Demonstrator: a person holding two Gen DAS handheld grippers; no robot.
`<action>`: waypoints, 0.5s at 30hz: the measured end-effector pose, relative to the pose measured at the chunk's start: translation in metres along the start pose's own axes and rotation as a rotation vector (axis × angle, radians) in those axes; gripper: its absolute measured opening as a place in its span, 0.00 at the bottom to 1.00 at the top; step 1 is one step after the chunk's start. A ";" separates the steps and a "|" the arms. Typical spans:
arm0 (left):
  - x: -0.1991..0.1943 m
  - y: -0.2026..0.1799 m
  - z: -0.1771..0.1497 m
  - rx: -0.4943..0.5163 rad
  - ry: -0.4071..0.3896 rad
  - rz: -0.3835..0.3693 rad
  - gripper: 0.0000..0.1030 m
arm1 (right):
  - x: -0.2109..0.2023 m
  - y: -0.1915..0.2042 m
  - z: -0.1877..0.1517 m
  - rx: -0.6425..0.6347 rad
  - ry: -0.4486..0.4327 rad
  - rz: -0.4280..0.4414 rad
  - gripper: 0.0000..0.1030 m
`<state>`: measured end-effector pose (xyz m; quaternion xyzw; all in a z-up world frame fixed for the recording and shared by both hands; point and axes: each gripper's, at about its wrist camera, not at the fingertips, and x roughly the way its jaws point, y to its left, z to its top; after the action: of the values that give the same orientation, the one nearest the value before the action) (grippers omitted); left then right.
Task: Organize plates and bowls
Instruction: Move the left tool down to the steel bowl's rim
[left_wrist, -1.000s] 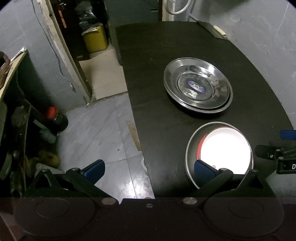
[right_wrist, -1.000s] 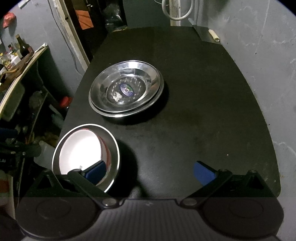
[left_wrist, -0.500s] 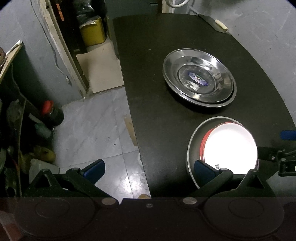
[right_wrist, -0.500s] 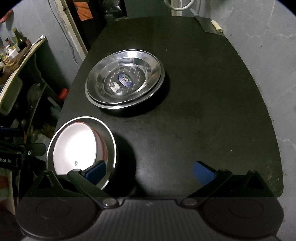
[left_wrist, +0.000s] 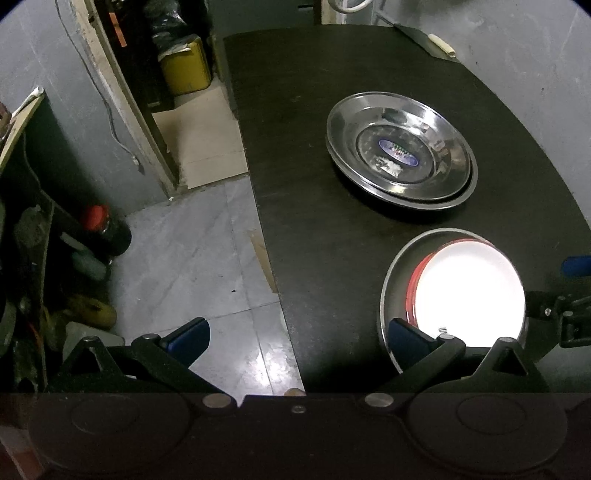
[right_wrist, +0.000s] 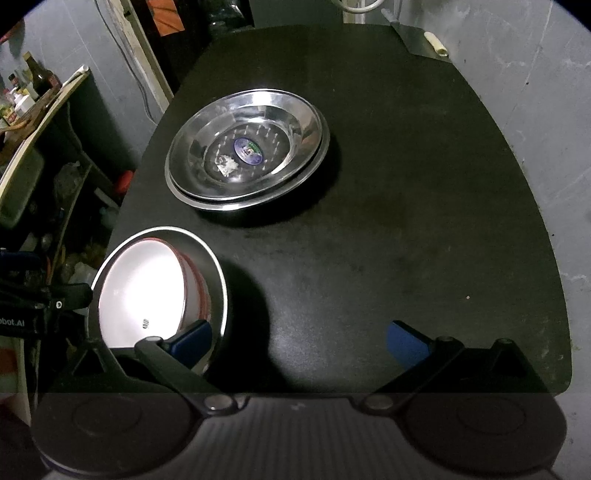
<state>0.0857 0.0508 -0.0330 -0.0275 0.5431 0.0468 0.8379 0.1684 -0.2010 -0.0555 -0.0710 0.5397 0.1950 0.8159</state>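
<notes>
Two stacked steel plates (left_wrist: 400, 151) with a blue sticker sit mid-table; they also show in the right wrist view (right_wrist: 247, 149). Nearer me a steel bowl (left_wrist: 391, 280) holds a white bowl with a red rim (left_wrist: 467, 291); the same stack shows in the right wrist view (right_wrist: 147, 291). My left gripper (left_wrist: 295, 338) is open, hovering over the table's left edge, its right finger just over the bowl stack's near rim. My right gripper (right_wrist: 299, 339) is open and empty above the table, its left finger over the bowl stack's near right rim.
The black table (right_wrist: 406, 184) stands against a grey wall on the right. A knife with a pale handle (left_wrist: 439, 42) lies at the far right corner. Left of the table are tiled floor (left_wrist: 192, 258), a cluttered shelf with bottles (left_wrist: 103, 229) and a yellow container (left_wrist: 186, 70).
Both grippers have shifted slightly while staying open; the views drifted a little. The plates and bowls have not moved.
</notes>
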 end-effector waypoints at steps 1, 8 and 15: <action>0.000 0.000 0.000 0.000 0.001 0.001 0.99 | 0.000 0.000 0.000 0.001 0.000 0.001 1.00; 0.001 0.000 0.001 0.008 0.000 0.000 0.99 | 0.006 0.000 0.000 -0.003 0.013 -0.003 1.00; 0.003 -0.005 0.001 0.041 0.002 0.011 0.99 | 0.010 -0.001 0.000 -0.006 0.024 0.001 1.00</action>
<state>0.0880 0.0462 -0.0353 -0.0071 0.5451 0.0403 0.8374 0.1721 -0.1991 -0.0645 -0.0753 0.5489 0.1960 0.8090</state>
